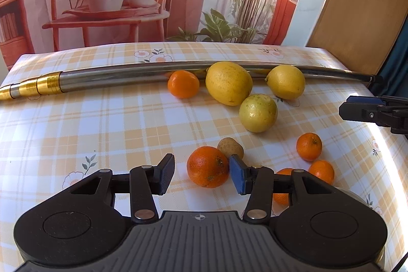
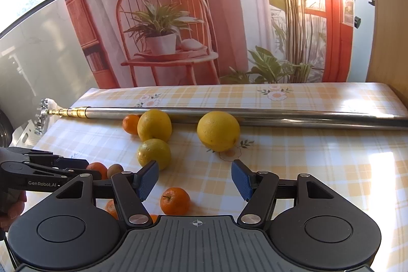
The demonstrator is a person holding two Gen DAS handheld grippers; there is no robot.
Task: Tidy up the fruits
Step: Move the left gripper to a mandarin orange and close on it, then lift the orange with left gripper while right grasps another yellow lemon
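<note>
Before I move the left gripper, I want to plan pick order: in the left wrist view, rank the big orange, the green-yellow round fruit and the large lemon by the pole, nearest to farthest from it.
1. Big orange: between the open jaws of the left gripper.
2. Green-yellow round fruit: mid-table, ahead and right.
3. Large lemon: far side, against the metal pole.

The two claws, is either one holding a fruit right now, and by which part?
Neither. The left claw stands open around the large orange without closing on it; the right claw is open and empty.
</note>
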